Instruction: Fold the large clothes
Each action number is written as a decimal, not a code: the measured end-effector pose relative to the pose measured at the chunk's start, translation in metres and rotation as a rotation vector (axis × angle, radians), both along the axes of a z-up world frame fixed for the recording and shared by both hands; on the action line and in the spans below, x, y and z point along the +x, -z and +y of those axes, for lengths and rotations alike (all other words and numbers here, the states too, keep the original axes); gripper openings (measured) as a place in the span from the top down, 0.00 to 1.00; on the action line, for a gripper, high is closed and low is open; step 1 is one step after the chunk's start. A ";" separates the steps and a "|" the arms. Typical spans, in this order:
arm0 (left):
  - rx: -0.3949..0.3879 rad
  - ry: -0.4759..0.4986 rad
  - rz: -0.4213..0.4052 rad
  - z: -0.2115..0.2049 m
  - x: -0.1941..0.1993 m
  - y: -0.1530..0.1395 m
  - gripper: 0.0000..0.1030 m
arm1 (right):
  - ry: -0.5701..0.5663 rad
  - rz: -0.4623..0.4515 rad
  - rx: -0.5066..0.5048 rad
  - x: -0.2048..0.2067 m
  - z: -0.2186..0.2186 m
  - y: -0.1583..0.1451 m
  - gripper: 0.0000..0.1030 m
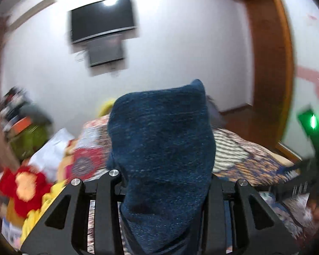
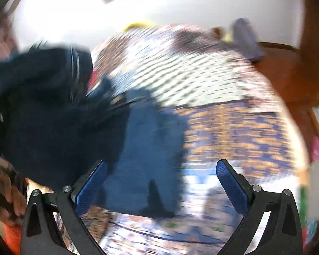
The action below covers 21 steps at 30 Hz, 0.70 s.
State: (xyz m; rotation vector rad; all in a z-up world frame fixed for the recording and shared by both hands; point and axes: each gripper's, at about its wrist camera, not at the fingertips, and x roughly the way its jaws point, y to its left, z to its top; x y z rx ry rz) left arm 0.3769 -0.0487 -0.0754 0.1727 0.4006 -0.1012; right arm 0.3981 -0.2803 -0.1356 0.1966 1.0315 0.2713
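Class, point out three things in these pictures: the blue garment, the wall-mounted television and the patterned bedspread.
blue garment (image 1: 163, 148): left wrist view, middle of the bunched knit.
television (image 1: 103, 18): left wrist view, centre of the dark screen.
patterned bedspread (image 2: 234, 127): right wrist view, bare orange-and-blue patch.

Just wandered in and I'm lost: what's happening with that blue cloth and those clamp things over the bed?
A person is folding clothes with a hand-held gripper in each hand. The left gripper has its jaws closed on a dark blue knitted garment, lifted above the patterned bedspread. The right gripper has its jaws wide apart with nothing clamped between them; the garment trails beneath it. The pictures are blurred.
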 end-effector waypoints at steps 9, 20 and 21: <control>0.231 0.232 0.295 -0.104 0.006 0.084 0.64 | 0.178 -0.047 -0.071 -0.051 -0.099 -0.021 0.01; 0.270 0.345 0.459 -0.113 -0.040 0.105 0.17 | 0.084 -0.107 -0.161 -0.082 -0.087 -0.036 0.01; 0.246 0.345 0.473 -0.108 -0.044 0.100 0.14 | 0.078 -0.116 -0.149 -0.083 -0.086 -0.041 0.01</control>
